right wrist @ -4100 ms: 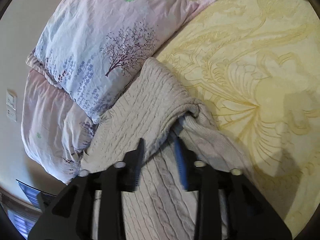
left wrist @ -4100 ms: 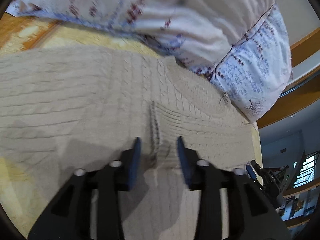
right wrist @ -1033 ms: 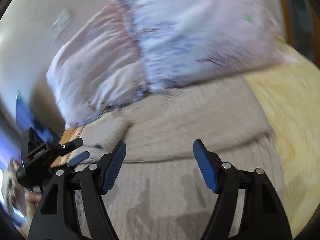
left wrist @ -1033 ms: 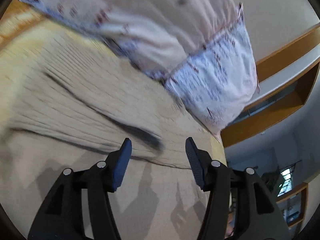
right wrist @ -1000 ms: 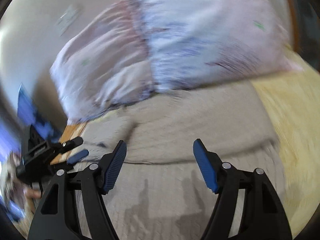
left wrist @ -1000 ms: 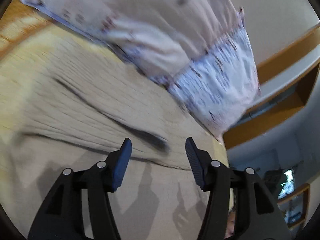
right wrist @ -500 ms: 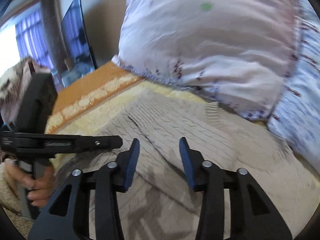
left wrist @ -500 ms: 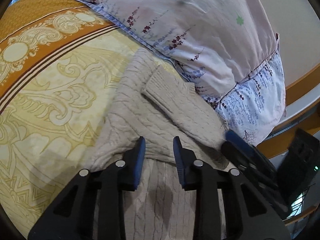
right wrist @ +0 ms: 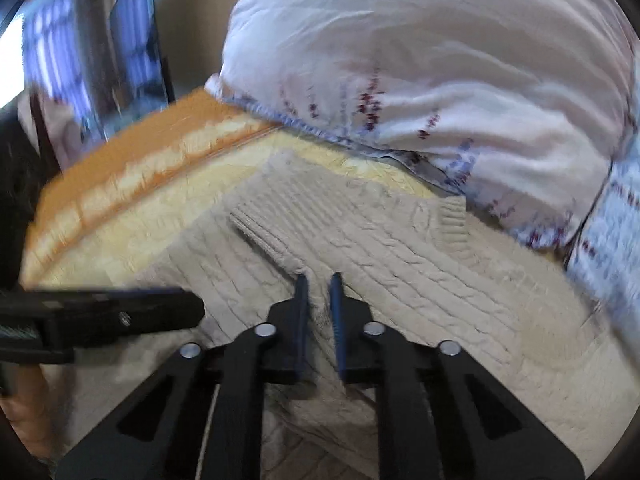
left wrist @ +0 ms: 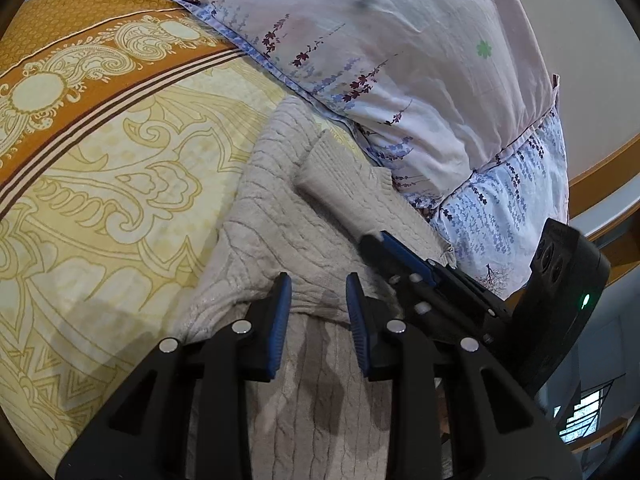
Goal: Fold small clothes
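Observation:
A beige cable-knit sweater (left wrist: pixel 276 216) lies partly folded on the bed, with a sleeve (left wrist: pixel 340 176) laid across its top. My left gripper (left wrist: pixel 316 300) is closed on the folded edge of the sweater, knit bunched between the blue pads. My right gripper (right wrist: pixel 318 300) is nearly closed on the sweater fabric (right wrist: pixel 360 240) near the sleeve edge. The right gripper also shows in the left wrist view (left wrist: pixel 404 256), just right of the left one. The left gripper shows in the right wrist view (right wrist: pixel 112 312) at the left.
Two floral pillows (left wrist: pixel 400 60) lie against the wall just behind the sweater. The yellow patterned bedspread (left wrist: pixel 100 184) with an orange border (left wrist: pixel 80 40) extends to the left. A wooden headboard (left wrist: pixel 600 168) is at the right. A dark screen (right wrist: pixel 132 40) stands beyond the bed.
Both grippers went from wide open above the sweater to closed on it. The right gripper narrowed further in the last half second. The sleeve now lies folded across the sweater.

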Action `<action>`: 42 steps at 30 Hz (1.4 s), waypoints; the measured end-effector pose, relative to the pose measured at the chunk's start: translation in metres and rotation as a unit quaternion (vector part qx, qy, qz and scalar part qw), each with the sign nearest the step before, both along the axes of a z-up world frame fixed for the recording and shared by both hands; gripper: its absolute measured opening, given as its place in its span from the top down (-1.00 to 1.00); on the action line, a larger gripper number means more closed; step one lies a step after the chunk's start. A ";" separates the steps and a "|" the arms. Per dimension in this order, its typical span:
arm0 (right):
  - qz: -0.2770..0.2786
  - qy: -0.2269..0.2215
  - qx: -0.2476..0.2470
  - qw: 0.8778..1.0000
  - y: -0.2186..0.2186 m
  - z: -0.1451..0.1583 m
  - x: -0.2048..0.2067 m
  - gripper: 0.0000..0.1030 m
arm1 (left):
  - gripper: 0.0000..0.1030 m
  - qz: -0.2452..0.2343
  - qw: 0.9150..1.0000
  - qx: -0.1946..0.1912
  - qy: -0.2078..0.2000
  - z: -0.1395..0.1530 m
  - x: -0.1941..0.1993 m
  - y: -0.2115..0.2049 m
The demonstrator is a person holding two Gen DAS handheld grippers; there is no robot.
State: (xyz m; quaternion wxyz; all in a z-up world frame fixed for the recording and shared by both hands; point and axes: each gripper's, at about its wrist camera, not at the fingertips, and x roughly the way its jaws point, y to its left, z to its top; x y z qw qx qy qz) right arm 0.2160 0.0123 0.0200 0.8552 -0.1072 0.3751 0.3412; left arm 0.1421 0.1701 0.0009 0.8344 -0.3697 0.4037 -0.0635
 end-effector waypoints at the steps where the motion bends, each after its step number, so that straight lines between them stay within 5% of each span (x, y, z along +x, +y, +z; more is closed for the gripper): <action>1: -0.014 0.004 0.020 1.000 -0.007 0.003 0.002 0.89 | 0.44 -0.001 1.000 0.002 0.000 0.000 0.000 0.000; 6: -0.126 -0.025 0.118 0.985 -0.074 0.034 -0.003 0.90 | 0.43 -0.002 1.000 0.008 0.000 0.001 0.001 -0.001; 10: -0.284 -0.032 0.203 0.936 -0.180 0.045 -0.030 0.89 | 0.36 -0.007 1.000 0.008 -0.001 0.002 0.002 -0.002; 13: -0.359 0.028 0.211 0.909 -0.236 0.021 -0.047 0.88 | 0.23 -0.013 1.000 0.007 -0.005 0.003 0.003 -0.004; 14: -0.369 0.049 0.210 0.904 -0.248 0.013 -0.051 0.78 | 0.21 -0.016 1.000 0.009 -0.006 0.004 0.003 -0.005; 17: -0.401 0.094 0.243 0.878 -0.285 -0.001 -0.062 -0.03 | 0.07 -0.023 1.000 0.014 -0.012 0.006 0.003 -0.008; 18: -0.409 0.100 0.271 0.866 -0.299 -0.001 -0.065 -0.16 | 0.03 -0.025 0.999 0.016 -0.013 0.006 0.003 -0.009; 23: -0.428 0.130 0.300 0.843 -0.324 -0.006 -0.052 -0.13 | -0.12 -0.027 0.999 0.010 -0.016 0.007 0.002 -0.011; 31: -0.425 0.185 0.267 0.845 -0.318 -0.033 -0.034 0.26 | -0.18 -0.030 0.999 0.006 -0.015 0.008 0.002 -0.012; 42: -0.399 0.174 0.260 0.862 -0.302 -0.031 -0.028 0.82 | -0.22 -0.031 0.999 -0.003 -0.014 0.009 0.002 -0.011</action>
